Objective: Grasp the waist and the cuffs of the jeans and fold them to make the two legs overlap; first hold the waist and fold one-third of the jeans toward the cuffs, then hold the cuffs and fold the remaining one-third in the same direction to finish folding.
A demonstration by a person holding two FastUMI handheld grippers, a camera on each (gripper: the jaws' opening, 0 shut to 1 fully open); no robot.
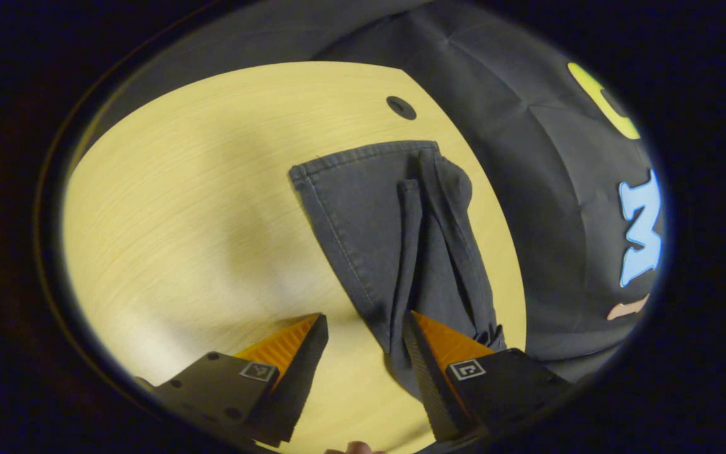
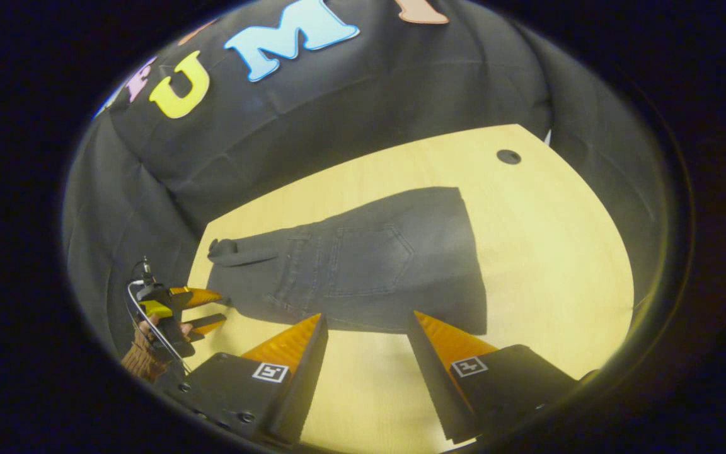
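Item: dark grey jeans (image 2: 369, 265), lying flat on the pale wooden table (image 2: 558, 265), already doubled along their length so one leg rests on the other, back pocket uppermost in the right gripper view. Item: left gripper (image 1: 363, 328), jaws wide apart and gripping nothing, poised at the narrow end of the garment, where I see a bunched, rumpled strip of fabric (image 1: 438, 252) running along the layered edge; its right-hand finger (image 1: 438, 353) sits over the cloth, the other over bare table. Item: right gripper (image 2: 366, 328), jaws likewise wide and empty, just short of the near edge of the jeans. The same view catches the left gripper (image 2: 202, 309) farther off, held by a hand (image 2: 149, 347) at the end of the garment. Item: small dark hole (image 2: 508, 156) in the tabletop, beyond the jeans, no concern. I judge the leg overlap done and the thirds folds still ahead. Risks as I read them: a jaw closing on the top layer alone, so the lower leg stays behind and the stack shears apart; the rumpled strip being folded in, leaving a lump; the two ends lifted unevenly, skewing the fold line; and the end nearest the table edge sliding off if dragged.
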